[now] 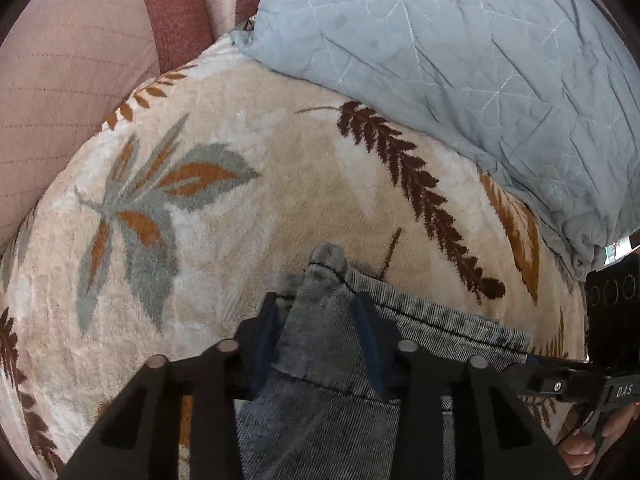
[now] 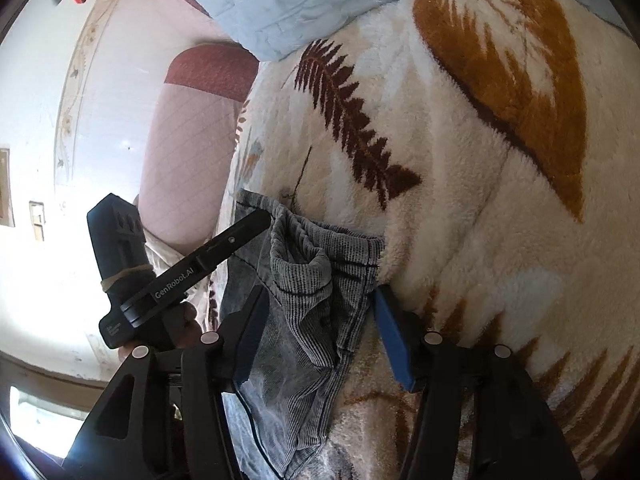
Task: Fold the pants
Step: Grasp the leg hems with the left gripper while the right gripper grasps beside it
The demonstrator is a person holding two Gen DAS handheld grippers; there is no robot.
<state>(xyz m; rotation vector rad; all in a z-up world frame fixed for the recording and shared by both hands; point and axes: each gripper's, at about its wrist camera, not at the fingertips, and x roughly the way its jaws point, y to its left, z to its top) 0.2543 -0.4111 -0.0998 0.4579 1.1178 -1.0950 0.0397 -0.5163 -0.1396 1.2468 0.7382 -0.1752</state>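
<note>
where the grey pants (image 1: 320, 360) lie bunched on the leaf-patterned fleece blanket (image 1: 248, 216), just below the blue quilt (image 1: 460, 60), the left gripper (image 1: 318, 312) has its fingers partly closed, pinching a fold. the right gripper (image 2: 320, 304) stands wider, the pants' hem between its pads, the right pad clear of it.

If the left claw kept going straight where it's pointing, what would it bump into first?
Most likely the grey pants, whose bunched hem already sits between the left claw fingers. Just past that lies the leaf-patterned blanket, though depth is hard to judge.
</note>
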